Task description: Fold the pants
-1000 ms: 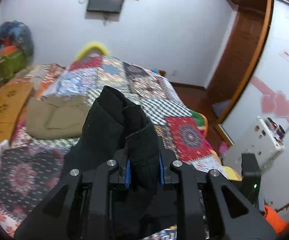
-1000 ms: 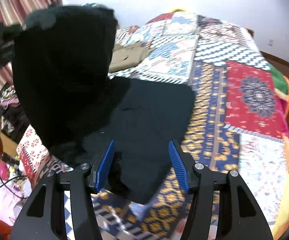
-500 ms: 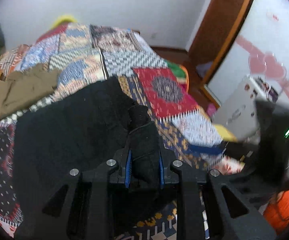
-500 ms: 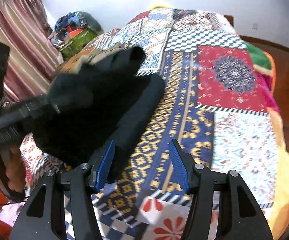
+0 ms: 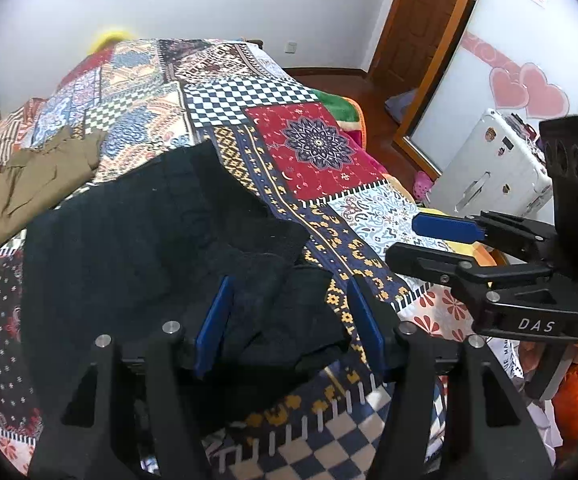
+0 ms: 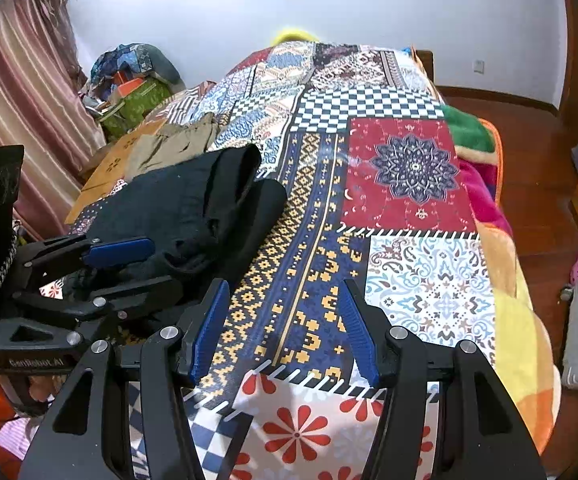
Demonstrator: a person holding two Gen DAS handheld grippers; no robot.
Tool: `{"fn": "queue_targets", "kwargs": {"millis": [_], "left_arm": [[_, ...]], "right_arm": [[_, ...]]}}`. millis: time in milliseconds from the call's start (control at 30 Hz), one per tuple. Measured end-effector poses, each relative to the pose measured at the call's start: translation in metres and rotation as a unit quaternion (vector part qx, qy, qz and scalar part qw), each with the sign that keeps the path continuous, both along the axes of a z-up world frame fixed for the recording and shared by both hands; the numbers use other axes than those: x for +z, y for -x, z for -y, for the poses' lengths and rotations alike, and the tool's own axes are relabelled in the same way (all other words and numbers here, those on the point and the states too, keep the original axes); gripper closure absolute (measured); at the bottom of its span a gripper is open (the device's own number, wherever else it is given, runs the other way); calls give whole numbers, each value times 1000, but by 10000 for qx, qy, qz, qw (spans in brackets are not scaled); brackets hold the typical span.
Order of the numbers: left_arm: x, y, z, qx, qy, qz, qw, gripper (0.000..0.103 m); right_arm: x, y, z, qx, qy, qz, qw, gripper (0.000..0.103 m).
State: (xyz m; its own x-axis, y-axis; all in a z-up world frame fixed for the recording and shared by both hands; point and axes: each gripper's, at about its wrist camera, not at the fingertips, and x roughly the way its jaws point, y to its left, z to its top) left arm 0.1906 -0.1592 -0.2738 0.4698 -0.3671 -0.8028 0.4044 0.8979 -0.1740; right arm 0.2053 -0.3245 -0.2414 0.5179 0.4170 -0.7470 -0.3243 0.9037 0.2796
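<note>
The black pants (image 5: 137, 240) lie folded over on the patchwork bedspread (image 5: 313, 148), their near edge bunched between my left gripper's spread jaws. My left gripper (image 5: 289, 320) is open and holds nothing; the cloth lies loose between its blue pads (image 5: 213, 320). The pants also show in the right wrist view (image 6: 193, 208), at the left of the bed. My right gripper (image 6: 285, 328) is open and empty over bare bedspread (image 6: 409, 176), to the right of the pants. Each gripper shows in the other's view, the right one (image 5: 441, 236) and the left one (image 6: 117, 264).
An olive-brown garment (image 5: 37, 176) lies folded on the bed's far left side, beyond the black pants. A white suitcase (image 5: 493, 164) stands on the floor right of the bed. Bags and clutter (image 6: 137, 88) sit by the pink curtain at the left.
My left gripper lowered the black pants onto the bed, laying them over, and opened, letting go of the cloth. My right gripper stayed open and drew off to the right.
</note>
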Motion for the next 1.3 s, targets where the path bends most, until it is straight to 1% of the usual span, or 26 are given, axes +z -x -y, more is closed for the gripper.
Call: {"fn": "queue_targets", "kwargs": {"millis": [100,133,167,200,267,300,367,400,433,500,567,633,767,900,967,1067,1200,1233,1300], "left_arm": [[13,3,-19,191,139,69,9997,42],[19,4,-29,297,163,122,9994,41],[25,5,-42,434,177,212,9987,36],[28,4,-51,531,170,278,9981,32],[33,3,-76,819,92,419,9957,28],[34,0,-95,1050,19,445,9935,27],[29,-4,-121,1363,-66,361,9900,26],[23,-7,-140,1583,-174,275,9869,25],[19,-8,-153,1726,-294,257,9842,25],[5,-11,-179,2096,-699,267,9749,24],[-11,-15,-198,2292,-915,105,9690,24],[-28,-15,-213,2404,-943,-131,9660,24],[-59,-15,-223,2368,-901,-490,9661,24],[-67,-13,-218,2250,-742,-574,9698,24],[-65,-16,-214,2187,-700,-579,9716,24],[-59,-13,-202,2023,-756,-476,9752,24],[-46,-9,-176,1695,-742,-273,9823,24],[-43,-8,-168,1586,-672,-254,9847,24],[-39,-10,-149,1285,-408,-307,9904,24]], "right_arm": [[6,4,-7,111,50,97,9999,50],[7,4,-9,148,57,114,9998,50],[9,6,-13,213,66,132,9997,50],[10,8,-17,258,73,143,9995,50],[10,10,-25,372,95,151,9991,50],[10,11,-30,436,104,144,9989,50],[8,12,-39,552,117,111,9983,50],[6,13,-45,619,124,87,9980,50],[4,15,-49,673,134,56,9976,50],[-1,16,-59,796,176,-20,9967,50],[-7,16,-67,892,251,-104,9956,50],[-15,15,-75,974,345,-220,9944,50],[-29,11,-83,1029,567,-422,9922,50],[-33,5,-82,985,606,-375,9926,50],[-34,1,-80,919,643,-358,9930,50],[-38,-14,-71,782,686,-341,9940,50],[-46,-45,-53,480,900,-309,9943,50],[-48,-52,-49,405,945,-320,9942,50],[-53,-72,-38,190,1082,-334,9934,50]]}}
